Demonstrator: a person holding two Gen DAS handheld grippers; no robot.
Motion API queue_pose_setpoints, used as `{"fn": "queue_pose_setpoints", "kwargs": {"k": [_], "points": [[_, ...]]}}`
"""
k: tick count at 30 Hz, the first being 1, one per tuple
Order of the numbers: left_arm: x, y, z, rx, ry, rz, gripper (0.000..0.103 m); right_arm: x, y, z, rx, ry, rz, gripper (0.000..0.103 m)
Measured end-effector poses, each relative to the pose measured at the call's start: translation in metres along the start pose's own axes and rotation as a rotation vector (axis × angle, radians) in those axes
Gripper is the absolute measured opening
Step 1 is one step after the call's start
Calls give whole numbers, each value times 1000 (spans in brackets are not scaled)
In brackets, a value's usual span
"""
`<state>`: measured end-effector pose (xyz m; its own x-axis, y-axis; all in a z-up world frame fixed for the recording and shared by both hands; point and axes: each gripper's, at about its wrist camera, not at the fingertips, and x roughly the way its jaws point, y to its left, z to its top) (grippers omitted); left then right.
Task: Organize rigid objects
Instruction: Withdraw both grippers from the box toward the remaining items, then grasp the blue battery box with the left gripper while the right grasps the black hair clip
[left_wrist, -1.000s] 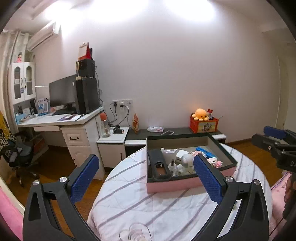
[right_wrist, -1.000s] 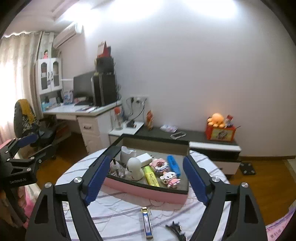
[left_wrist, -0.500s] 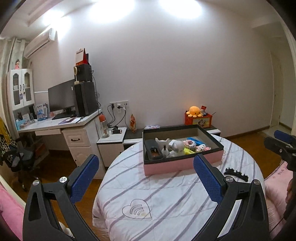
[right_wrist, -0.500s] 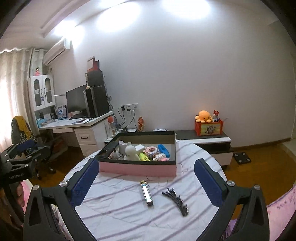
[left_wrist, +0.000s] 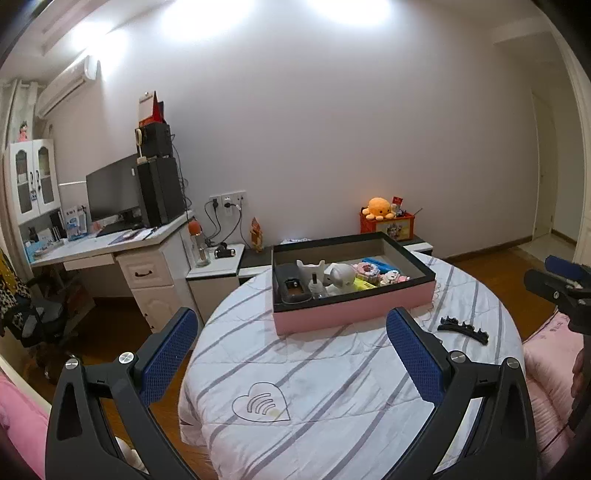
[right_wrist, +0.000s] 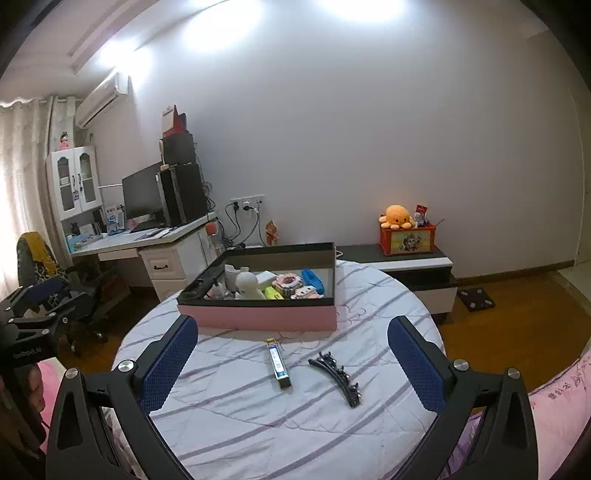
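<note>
Left gripper (left_wrist: 291, 360) and right gripper (right_wrist: 291, 363) angled slightly down toward pink-sided rectangular box (right_wrist: 258, 317), jaws spread wide, empty; black toothed hair clip (right_wrist: 338, 376) nearer than box

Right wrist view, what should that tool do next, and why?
Probably ease the right tool down over the narrow blue-labelled bar: its jaws stand wide and empty, and the bar and black hair clip lie outside the pink box.
</note>
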<state>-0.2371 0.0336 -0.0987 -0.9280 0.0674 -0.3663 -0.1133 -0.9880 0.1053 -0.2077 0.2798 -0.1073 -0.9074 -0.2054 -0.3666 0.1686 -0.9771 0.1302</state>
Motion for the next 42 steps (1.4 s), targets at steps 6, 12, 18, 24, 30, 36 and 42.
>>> {"fn": "queue_pose_setpoints", "kwargs": {"k": [6,12,18,24,30,36,42], "points": [[12,-6,-4,6,37,-6,103,6,-14,-8,20,28,-19,103],[28,-16,-9,28,77,-16,103,19,-29,-17,42,69,-39,103],[46,-35,-15,64,121,-49,103,39,-45,-33,62,146,-53,103],[66,-55,-21,83,178,-80,103,64,-53,-49,27,229,-62,103],[84,-72,-29,129,226,-98,103,87,-55,-61,-17,275,-32,102],[99,-84,-34,142,268,-117,103,115,-53,-64,-62,343,15,63],[114,-98,-37,139,308,-144,103,131,-57,-72,-87,383,23,32]]}}
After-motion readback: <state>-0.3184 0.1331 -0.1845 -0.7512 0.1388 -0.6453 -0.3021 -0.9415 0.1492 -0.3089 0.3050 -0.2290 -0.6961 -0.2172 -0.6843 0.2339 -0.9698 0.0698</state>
